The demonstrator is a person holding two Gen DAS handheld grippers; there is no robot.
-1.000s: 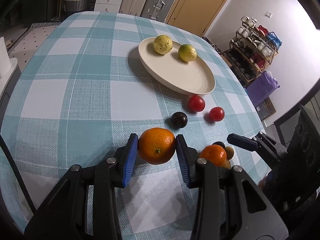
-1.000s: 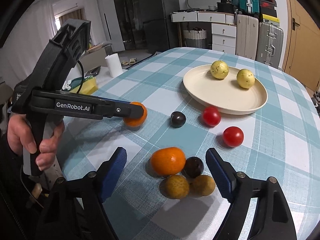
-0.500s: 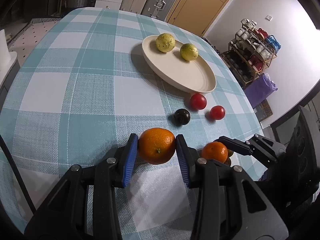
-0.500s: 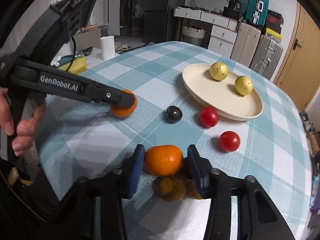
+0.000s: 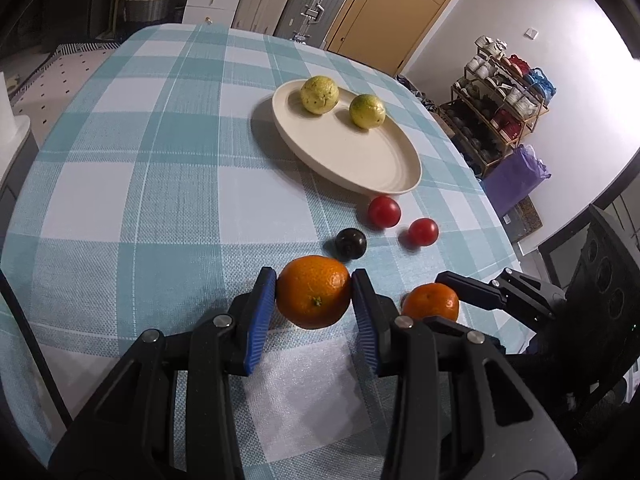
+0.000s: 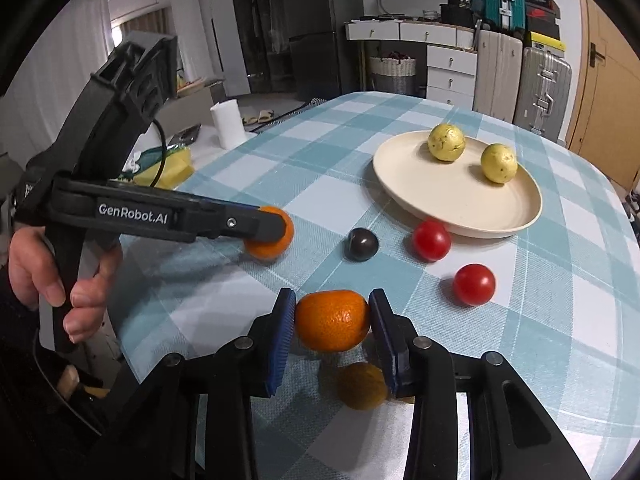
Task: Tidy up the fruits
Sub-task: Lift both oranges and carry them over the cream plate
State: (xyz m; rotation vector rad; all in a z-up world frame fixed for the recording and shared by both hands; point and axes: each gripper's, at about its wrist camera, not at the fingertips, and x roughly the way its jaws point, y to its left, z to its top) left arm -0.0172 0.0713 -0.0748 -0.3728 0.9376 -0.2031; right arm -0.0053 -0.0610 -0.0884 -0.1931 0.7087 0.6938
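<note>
While gripped: two oranges (image 5: 314, 292) (image 6: 332, 320).

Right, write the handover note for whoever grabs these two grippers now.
Left gripper: shut on an orange, low over the tablecloth.
Right gripper: shut on a second orange, above a small brownish fruit.
Plate: two yellow-green fruits.
Loose on the cloth: two red tomatoes, one dark round fruit.
Done: both oranges gripped. Left: place both oranges, then sort the loose fruit.
</note>
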